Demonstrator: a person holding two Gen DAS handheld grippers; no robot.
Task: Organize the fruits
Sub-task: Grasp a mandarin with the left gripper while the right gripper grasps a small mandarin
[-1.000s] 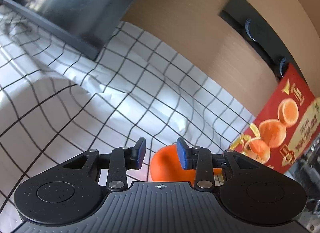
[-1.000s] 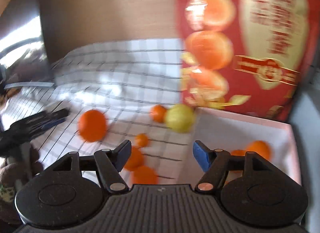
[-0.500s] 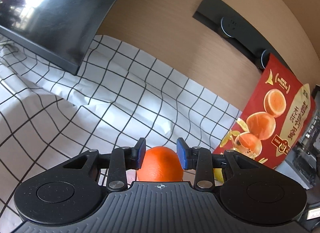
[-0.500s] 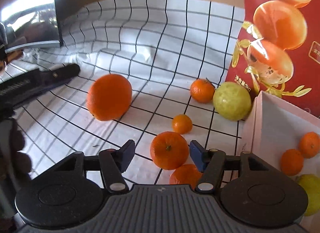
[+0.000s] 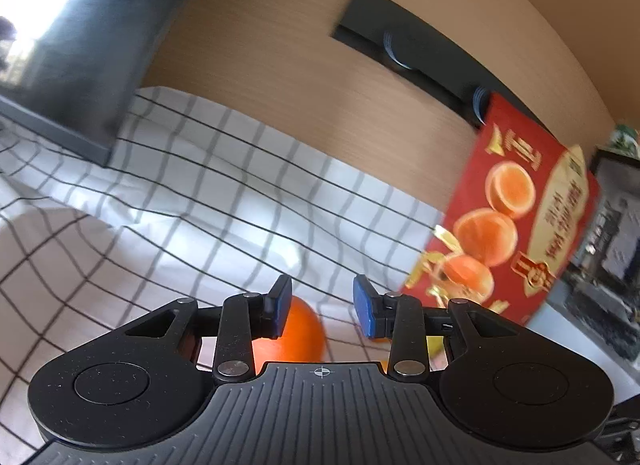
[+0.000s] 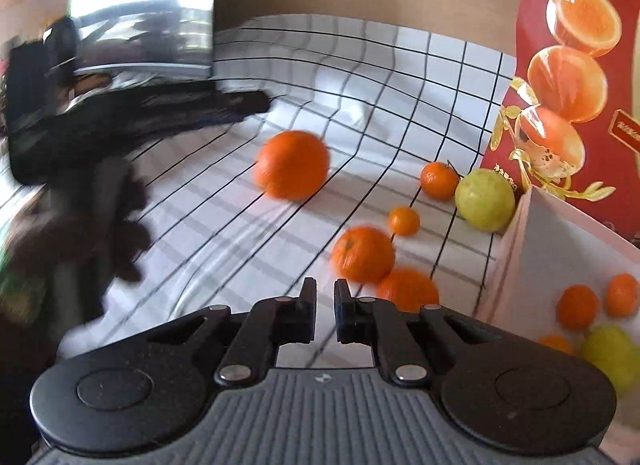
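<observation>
Several loose fruits lie on a checked cloth (image 6: 360, 77). From the right wrist view, a large orange (image 6: 292, 164) sits at 12 o'clock, apart from the rest. Two mandarins (image 6: 363, 254) touch each other at 1 o'clock, and a green fruit (image 6: 485, 199) rests beside a white box (image 6: 520, 265) at 3 o'clock. That box already holds several fruits, so it looks like the collecting place. The right gripper (image 6: 323, 297) is clenched on nothing, just short of the mandarins. The left gripper (image 5: 322, 305) is nearly closed and empty, with the large orange beyond its fingers, not grasped.
</observation>
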